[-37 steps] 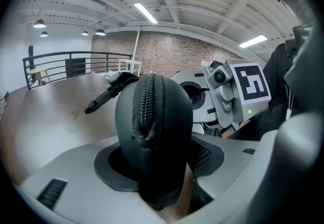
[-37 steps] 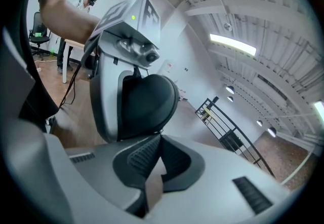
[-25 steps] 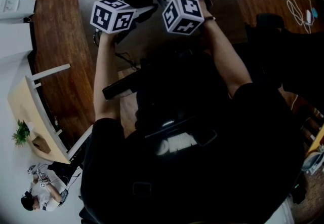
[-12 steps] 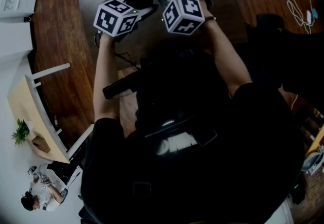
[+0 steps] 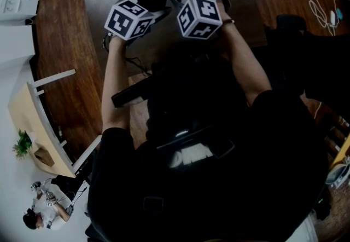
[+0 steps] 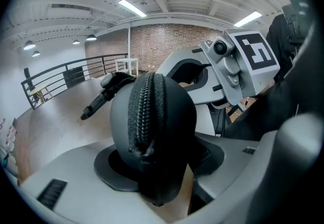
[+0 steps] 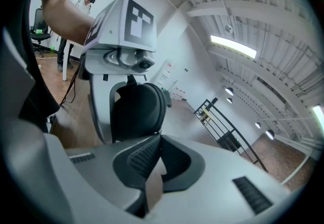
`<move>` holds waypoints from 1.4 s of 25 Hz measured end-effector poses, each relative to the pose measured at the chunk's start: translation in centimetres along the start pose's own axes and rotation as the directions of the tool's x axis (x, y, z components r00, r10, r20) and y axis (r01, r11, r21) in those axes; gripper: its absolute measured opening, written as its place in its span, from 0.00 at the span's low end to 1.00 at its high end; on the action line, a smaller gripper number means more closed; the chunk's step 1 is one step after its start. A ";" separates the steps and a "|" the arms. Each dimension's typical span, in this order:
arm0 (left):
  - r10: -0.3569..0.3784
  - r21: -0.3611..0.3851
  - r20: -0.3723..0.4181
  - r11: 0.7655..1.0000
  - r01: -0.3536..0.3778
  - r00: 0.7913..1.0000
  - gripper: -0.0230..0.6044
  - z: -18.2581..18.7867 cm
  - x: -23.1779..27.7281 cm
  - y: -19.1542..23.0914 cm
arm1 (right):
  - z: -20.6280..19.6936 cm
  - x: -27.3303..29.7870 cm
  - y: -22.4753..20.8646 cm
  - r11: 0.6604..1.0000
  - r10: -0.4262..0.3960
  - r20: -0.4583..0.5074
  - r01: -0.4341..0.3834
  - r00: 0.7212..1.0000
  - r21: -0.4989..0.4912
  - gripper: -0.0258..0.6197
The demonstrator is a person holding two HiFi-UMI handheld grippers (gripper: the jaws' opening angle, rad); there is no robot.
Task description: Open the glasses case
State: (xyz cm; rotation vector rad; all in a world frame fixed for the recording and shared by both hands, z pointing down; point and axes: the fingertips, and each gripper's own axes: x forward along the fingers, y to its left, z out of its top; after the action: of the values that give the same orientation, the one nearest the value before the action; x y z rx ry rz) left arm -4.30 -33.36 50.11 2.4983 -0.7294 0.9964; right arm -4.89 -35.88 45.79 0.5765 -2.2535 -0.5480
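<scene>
The left gripper (image 6: 157, 164) grasps the case (image 6: 152, 126) across its two sides. One rounded end is pushed down between the pads, so the body stands up out of the jaws. This grip turns the zip (image 6: 144, 106) straight toward the left gripper's camera and leaves the seam bare. That is likely the point of it: the pads clamp the shells, not the track that has to part. The zip looks closed along all of its visible run, so the case is not yet open.

The right gripper (image 7: 154, 162) sits just beside the case. Its jaws are clenched together and nothing shows between the pads. In its own view the case's smooth side stands just past the tips.

A thin black tab (image 6: 101, 97) sticks out near the top of the case, on the side away from the right gripper. I cannot tell whether it is the zip pull.

Closed tips suit picking at something small. The next move probably calls for finding the pull and pinching it while the left gripper braces the case against the drag.
</scene>
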 end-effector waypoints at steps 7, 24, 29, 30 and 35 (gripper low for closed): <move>0.006 0.034 -0.058 0.999 -0.004 0.998 0.44 -0.6 0.4 -0.2 | 0.2 -0.1 0.5 0.999 0.002 -0.003 -0.002 1.000 -0.039 0.05; 0.018 -0.185 0.877 0.935 0.302 0.481 0.57 8.0 -10.7 2.4 | 3.3 -4.5 -6.8 0.904 -0.238 0.261 0.115 0.935 0.411 0.05; 0.149 -0.219 0.973 0.846 0.486 0.179 0.59 7.2 -14.6 4.1 | 5.1 -6.9 -10.6 0.814 -0.392 0.343 0.148 0.854 0.562 0.05; 0.160 -0.210 0.977 0.833 0.513 0.140 0.59 7.1 -14.8 4.0 | 5.3 -6.8 -10.7 0.806 -0.401 0.338 0.152 0.851 0.572 0.05; 0.289 -0.205 0.956 0.788 0.581 -0.054 0.60 7.1 -16.4 5.0 | 6.1 -5.6 -9.2 0.771 -0.397 0.334 0.113 0.855 0.627 0.05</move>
State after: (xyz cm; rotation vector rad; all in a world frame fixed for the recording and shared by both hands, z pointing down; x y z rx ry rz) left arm -13.62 -35.47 34.14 2.1238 -0.7904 -1.4116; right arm -3.69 -39.00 33.85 1.2031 -2.8272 -0.0833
